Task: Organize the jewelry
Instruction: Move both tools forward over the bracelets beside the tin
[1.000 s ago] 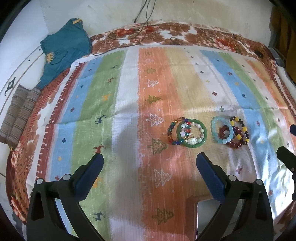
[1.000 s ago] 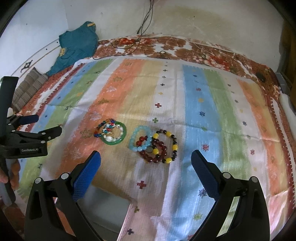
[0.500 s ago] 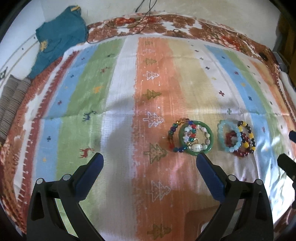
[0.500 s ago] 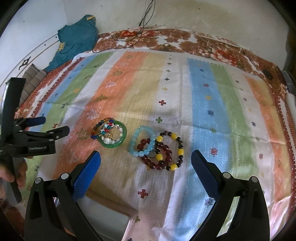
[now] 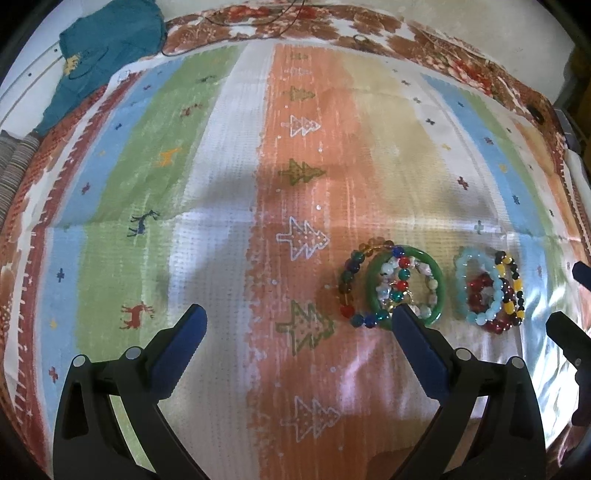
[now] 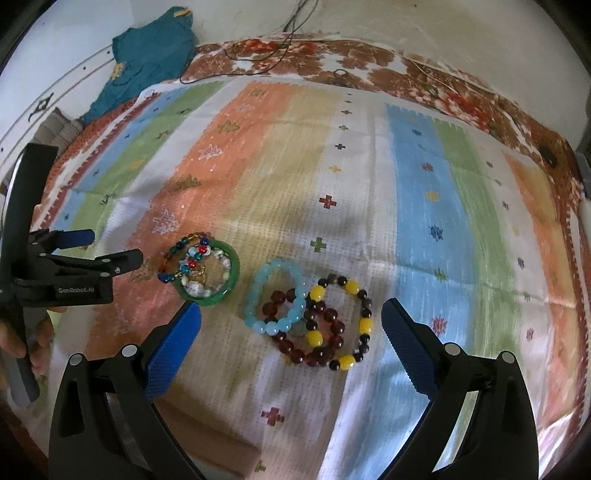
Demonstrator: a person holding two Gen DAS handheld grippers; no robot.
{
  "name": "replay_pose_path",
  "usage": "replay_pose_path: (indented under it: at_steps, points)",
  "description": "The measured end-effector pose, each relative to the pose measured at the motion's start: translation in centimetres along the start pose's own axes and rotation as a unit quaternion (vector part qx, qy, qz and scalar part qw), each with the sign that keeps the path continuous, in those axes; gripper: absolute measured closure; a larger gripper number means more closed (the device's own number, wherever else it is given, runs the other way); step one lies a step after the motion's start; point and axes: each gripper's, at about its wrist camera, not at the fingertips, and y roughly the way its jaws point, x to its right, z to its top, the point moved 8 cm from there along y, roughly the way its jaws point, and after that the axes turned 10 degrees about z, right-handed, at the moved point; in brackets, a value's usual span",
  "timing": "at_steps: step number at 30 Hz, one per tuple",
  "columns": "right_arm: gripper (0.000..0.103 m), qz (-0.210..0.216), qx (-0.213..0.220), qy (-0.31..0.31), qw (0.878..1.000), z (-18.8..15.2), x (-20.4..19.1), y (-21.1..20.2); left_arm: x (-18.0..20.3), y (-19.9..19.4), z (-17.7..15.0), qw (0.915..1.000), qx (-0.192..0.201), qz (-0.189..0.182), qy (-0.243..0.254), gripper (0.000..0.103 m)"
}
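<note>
Two heaps of bracelets lie on a striped cloth [image 5: 229,221]. The left heap is a green bangle [image 5: 371,291] [image 6: 233,271] with a multicolour bead bracelet [image 5: 346,288] and pale beads inside it. The right heap has a light blue bead bracelet [image 5: 461,280] [image 6: 258,291], a dark red one [image 6: 295,355] and a yellow-and-black one [image 5: 514,283] [image 6: 365,325]. My left gripper [image 5: 295,317] [image 6: 112,245] is open, and its right finger [image 5: 413,339] covers the bangle's near rim. My right gripper [image 6: 290,310] is open just short of the right heap. Its fingers [image 5: 569,332] show at the left wrist view's right edge.
A teal garment [image 5: 107,48] [image 6: 147,55] lies at the far left corner beside folded striped fabric [image 5: 14,166]. A dark cable [image 6: 280,33] runs along the far flowered border. A brown-edged box [image 6: 207,435] shows under my right gripper. A hand [image 6: 40,339] holds the left gripper.
Both grippers have moved forward and down toward the bracelets, which now look larger and closer. Both stay open. The bracelets have not moved.
</note>
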Motion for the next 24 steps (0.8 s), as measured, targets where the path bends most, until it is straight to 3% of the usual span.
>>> replay_pose_path:
  at_steps: [6,17,24]
  points:
    - [0.004,-0.005,-0.015,-0.028,0.999,0.5,-0.4,1.7,0.5,1.2,0.1,0.9998,-0.009,-0.001,0.018,0.006]
    - [0.005,-0.001,-0.039,-0.022,0.999,1.1,0.4,4.3,0.7,2.4,1.0,0.9995,-0.012,0.003,0.029,0.006]
    - [0.015,0.002,-0.054,-0.027,0.998,1.5,0.4,6.0,0.6,3.2,1.2,0.9993,-0.018,0.003,0.034,0.006]
